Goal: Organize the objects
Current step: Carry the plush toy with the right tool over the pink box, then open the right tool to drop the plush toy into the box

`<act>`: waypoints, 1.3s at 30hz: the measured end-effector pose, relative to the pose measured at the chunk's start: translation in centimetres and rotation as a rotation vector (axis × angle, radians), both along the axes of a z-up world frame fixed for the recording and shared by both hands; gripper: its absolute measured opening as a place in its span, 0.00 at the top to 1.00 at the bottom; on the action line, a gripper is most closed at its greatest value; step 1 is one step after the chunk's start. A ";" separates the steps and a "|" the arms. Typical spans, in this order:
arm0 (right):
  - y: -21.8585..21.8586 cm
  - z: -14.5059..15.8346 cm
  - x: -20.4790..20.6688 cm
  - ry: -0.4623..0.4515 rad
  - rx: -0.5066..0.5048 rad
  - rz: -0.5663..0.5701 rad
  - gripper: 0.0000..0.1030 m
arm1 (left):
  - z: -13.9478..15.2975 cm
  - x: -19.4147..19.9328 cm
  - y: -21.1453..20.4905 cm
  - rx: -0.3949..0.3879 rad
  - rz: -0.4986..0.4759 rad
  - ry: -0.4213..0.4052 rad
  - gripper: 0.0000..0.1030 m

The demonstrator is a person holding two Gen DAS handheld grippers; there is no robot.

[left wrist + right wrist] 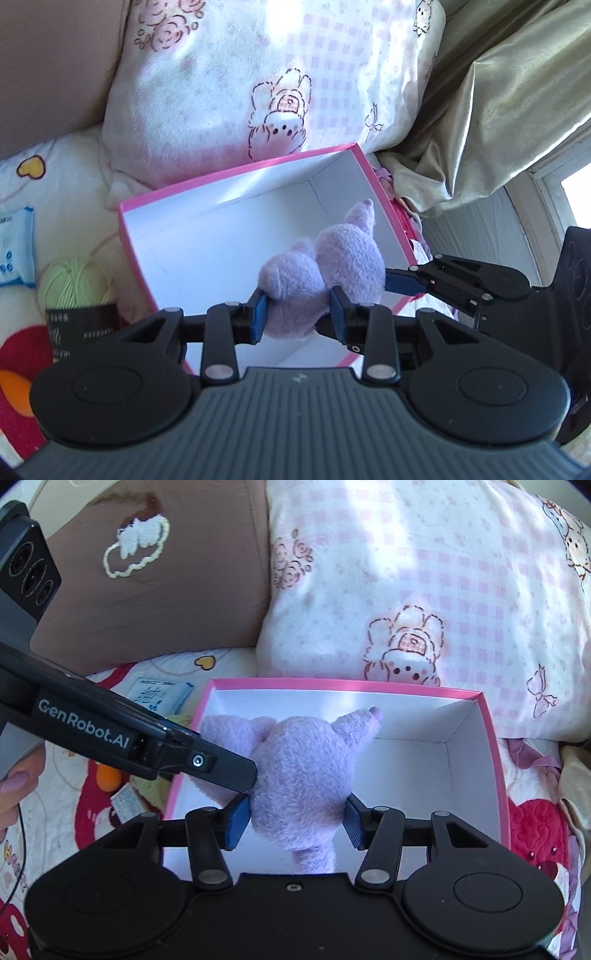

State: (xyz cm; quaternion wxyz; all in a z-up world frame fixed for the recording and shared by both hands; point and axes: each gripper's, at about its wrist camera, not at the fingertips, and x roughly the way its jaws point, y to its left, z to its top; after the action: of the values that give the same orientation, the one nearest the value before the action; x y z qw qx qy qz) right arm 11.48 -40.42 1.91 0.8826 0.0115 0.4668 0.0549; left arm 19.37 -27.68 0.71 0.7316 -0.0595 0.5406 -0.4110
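Observation:
A lilac plush toy [325,273] hangs over an open pink box with a white inside [207,243]. My left gripper [298,314] is shut on the toy's lower part, blue pads pressing both sides. From the right, my right gripper [402,280] reaches in and touches the toy's other end. In the right wrist view the same plush toy [299,775] fills the gap of my right gripper [295,818], which is shut on it, above the pink box [495,760]. The left gripper's finger [229,768] presses into the toy from the left.
A pink-checked pillow [258,85] lies behind the box, a brown cushion [147,590] to its left. A green yarn ball [74,284] and a blue tissue pack [14,251] lie left of the box on the patterned blanket. A golden curtain [498,110] hangs at right. A hand [18,779] shows at the left edge.

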 end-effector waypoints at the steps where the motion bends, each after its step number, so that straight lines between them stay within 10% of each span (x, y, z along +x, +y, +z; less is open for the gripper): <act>1: -0.3 -0.2 0.4 0.002 -0.008 0.000 0.44 | -0.2 0.3 -0.6 0.005 -0.001 -0.001 0.68; 39: -5.2 -8.4 7.0 0.183 -0.237 -0.085 0.41 | -8.9 3.6 -9.4 0.080 0.065 0.007 0.68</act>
State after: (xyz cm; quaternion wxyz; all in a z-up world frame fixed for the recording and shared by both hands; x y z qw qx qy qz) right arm 18.53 -45.61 -6.46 0.8331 -0.0683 0.5476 -0.0393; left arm 22.95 -37.07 -8.21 0.7444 -0.0492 0.5570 -0.3650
